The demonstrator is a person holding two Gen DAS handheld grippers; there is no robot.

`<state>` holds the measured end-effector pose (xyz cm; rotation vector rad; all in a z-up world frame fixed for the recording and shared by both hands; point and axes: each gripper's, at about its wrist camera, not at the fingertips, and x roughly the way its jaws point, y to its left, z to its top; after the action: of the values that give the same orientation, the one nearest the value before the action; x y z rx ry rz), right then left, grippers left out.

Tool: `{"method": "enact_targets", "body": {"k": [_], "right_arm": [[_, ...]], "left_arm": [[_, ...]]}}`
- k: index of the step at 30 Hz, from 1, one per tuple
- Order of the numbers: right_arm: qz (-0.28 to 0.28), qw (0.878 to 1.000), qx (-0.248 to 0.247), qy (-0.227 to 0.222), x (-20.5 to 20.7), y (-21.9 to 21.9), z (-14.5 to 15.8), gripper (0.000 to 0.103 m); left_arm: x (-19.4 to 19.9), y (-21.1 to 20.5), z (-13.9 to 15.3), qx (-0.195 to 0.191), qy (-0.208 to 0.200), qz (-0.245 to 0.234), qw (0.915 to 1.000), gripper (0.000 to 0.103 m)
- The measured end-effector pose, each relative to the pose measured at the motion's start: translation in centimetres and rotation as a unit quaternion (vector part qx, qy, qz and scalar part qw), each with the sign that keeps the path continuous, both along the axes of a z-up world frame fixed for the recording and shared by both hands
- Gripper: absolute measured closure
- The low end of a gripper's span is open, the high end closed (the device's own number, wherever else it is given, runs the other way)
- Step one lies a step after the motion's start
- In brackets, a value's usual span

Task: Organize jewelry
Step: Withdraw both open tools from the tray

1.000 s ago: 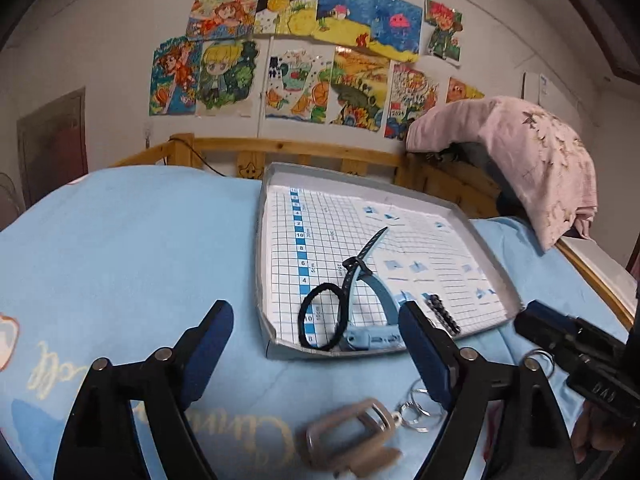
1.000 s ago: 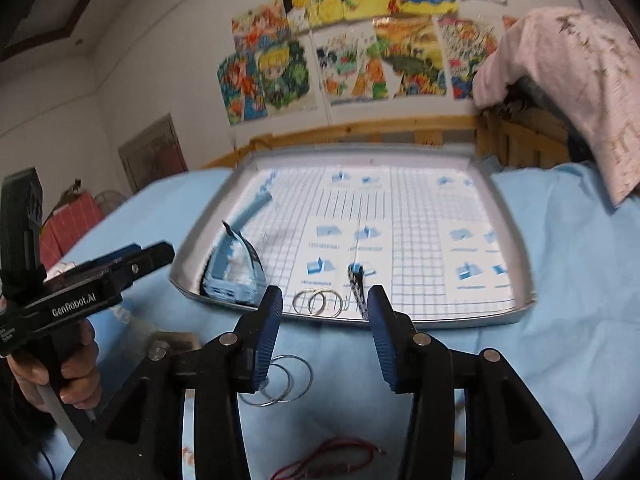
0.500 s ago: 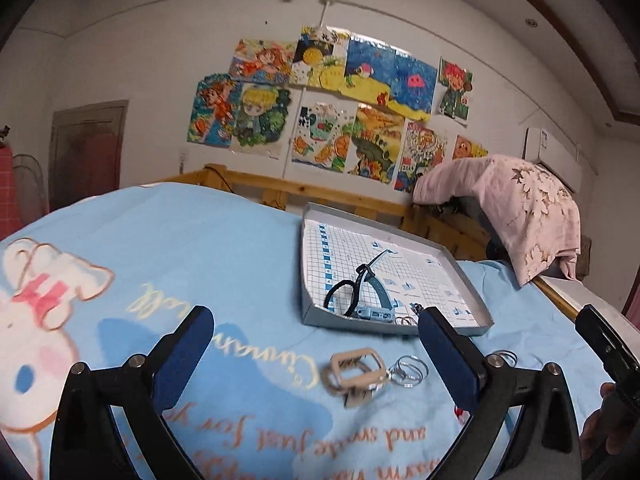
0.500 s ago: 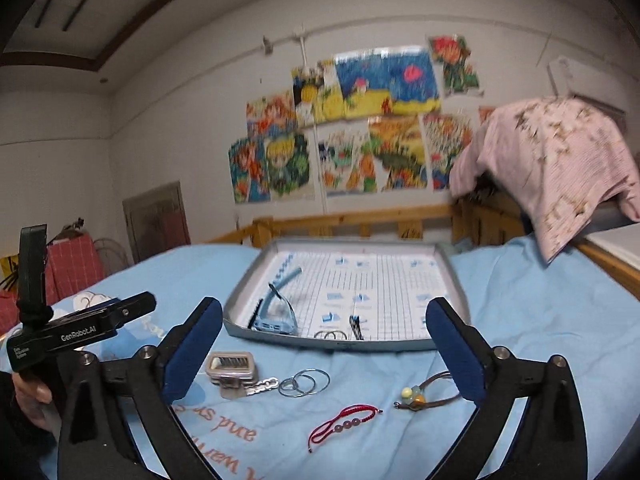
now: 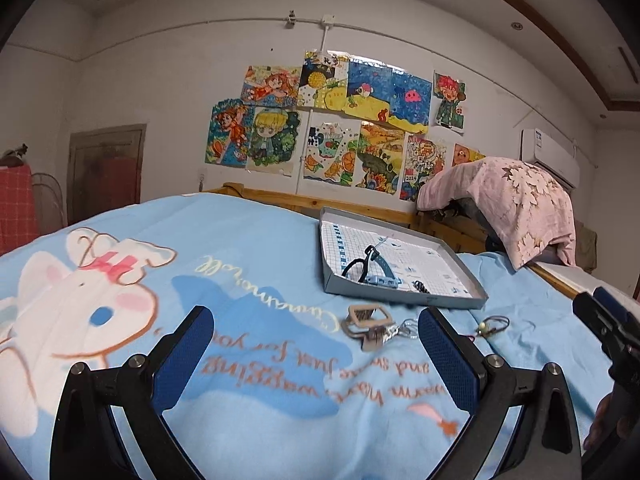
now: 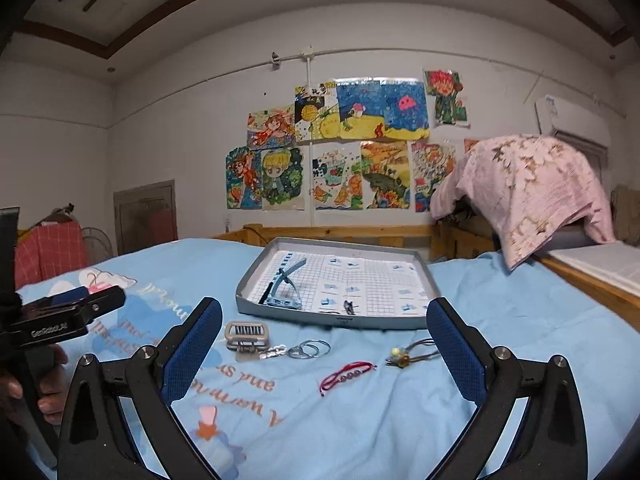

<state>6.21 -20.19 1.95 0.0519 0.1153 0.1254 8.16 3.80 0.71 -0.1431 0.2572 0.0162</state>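
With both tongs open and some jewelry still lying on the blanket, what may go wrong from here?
1. The thin silver rings lie flat on the soft blue blanket; the wide right tongs might pinch fabric or slide over them.
2. The red bracelet and the beaded hair tie are thin cords and could slip from the pads.
3. The shallow tray rests on bedding and may tip or shift if pushed.

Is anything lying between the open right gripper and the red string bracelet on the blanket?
Nothing visible does. The right gripper stands open and empty, and the red string bracelet lies on bare blue blanket just ahead of it, apart from the metal rings and the beaded hair tie.
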Motion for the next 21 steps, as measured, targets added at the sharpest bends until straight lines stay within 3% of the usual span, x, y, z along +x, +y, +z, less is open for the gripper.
{"method": "enact_targets", "body": {"k": [9, 16, 21], "right_arm": [[-0.009, 1.000, -0.023, 0.001, -2.2, 0.6, -1.3, 0.002], [-0.013, 1.000, -0.026, 0.008, -3.0, 0.9, -2.4, 0.002], [-0.016, 1.000, -0.016, 0.006, -3.3, 0.5, -2.8, 0.002]], "left_arm": [[-3.3, -1.1, -1.5, 0.016, -0.036, 0.015, 0.9991, 0.000], [-3.6, -2.1, -2.3, 0.040, -0.030, 0.014, 0.9987, 0.000], [-4.6, -2.7, -2.9, 0.057, -0.042, 0.048, 0.9963, 0.000]]}}
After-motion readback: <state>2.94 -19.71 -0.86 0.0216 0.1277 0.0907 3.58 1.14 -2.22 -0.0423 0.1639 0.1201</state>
